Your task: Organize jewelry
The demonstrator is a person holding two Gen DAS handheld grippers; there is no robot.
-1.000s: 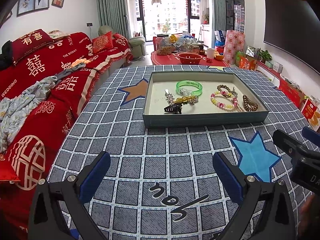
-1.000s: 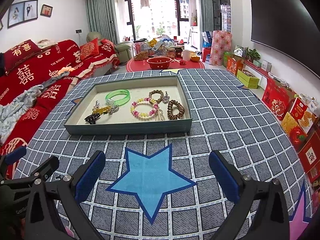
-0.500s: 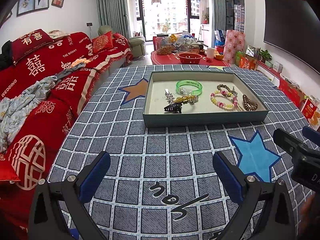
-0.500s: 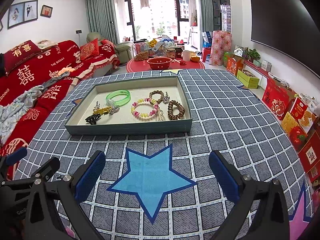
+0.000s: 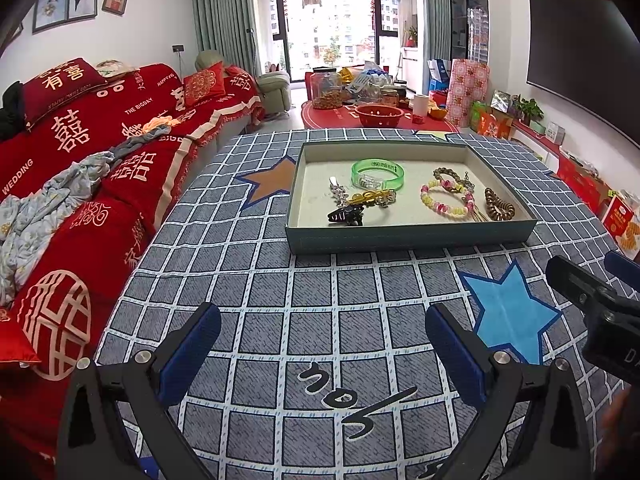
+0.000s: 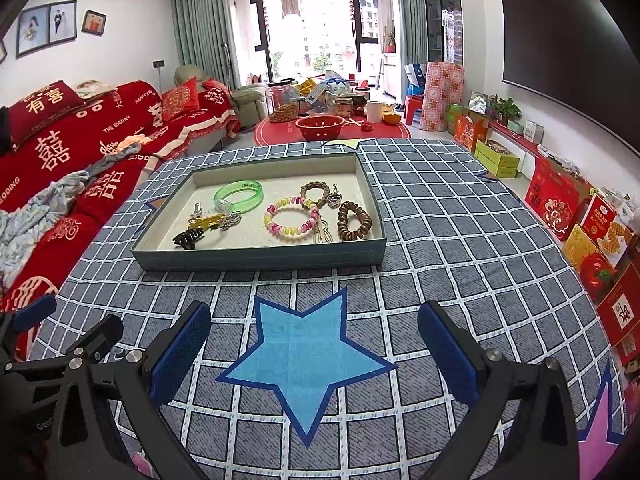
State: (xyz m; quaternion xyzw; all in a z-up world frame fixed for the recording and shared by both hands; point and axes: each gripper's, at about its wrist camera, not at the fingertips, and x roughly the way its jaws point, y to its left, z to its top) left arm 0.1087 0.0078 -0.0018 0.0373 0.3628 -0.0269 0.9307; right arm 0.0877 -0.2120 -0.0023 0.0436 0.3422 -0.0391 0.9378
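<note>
While both sets of fingers, left gripper and right gripper, are held spread and empty above the checked worktop, every jewelry piece is seen inside the tray: green bangle, bead bracelets, clips. Either gathering is complete or sorting awaits.

The red sofa cover reads "WEDDING", "THE BIGDAY" and 囍. A red cushion reads 有喜. The green bangle's print is too small to read.
</note>
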